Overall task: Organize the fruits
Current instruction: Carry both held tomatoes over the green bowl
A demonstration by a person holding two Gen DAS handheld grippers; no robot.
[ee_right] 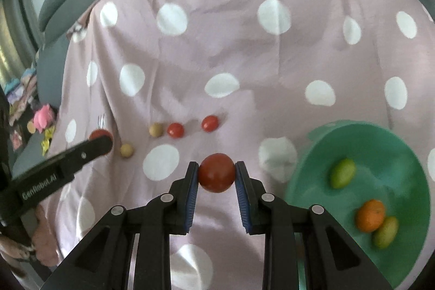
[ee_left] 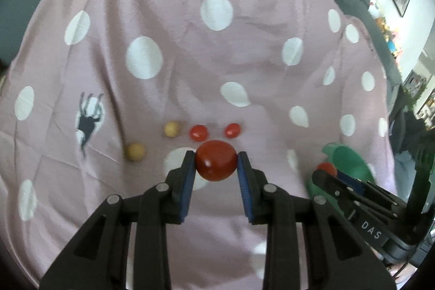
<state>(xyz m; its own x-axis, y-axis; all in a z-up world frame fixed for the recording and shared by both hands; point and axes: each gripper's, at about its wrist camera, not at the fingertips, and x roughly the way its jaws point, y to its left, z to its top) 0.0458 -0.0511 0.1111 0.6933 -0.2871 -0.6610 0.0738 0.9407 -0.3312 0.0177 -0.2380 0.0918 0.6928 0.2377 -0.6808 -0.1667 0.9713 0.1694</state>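
Honestly, both the left gripper [ee_left: 216,161] and right gripper [ee_right: 216,172] are each pinching a tomato across its middle; soft, slick skin, so squeeze gently.

White letters "DAS" stand on the black body of the right tongs [ee_left: 326,171], seen at the lower right of the left wrist view. The black arm of the left tongs [ee_right: 101,139], at the left of the right wrist view, bears "GenRobot.AI" in white. No other writing is legible.
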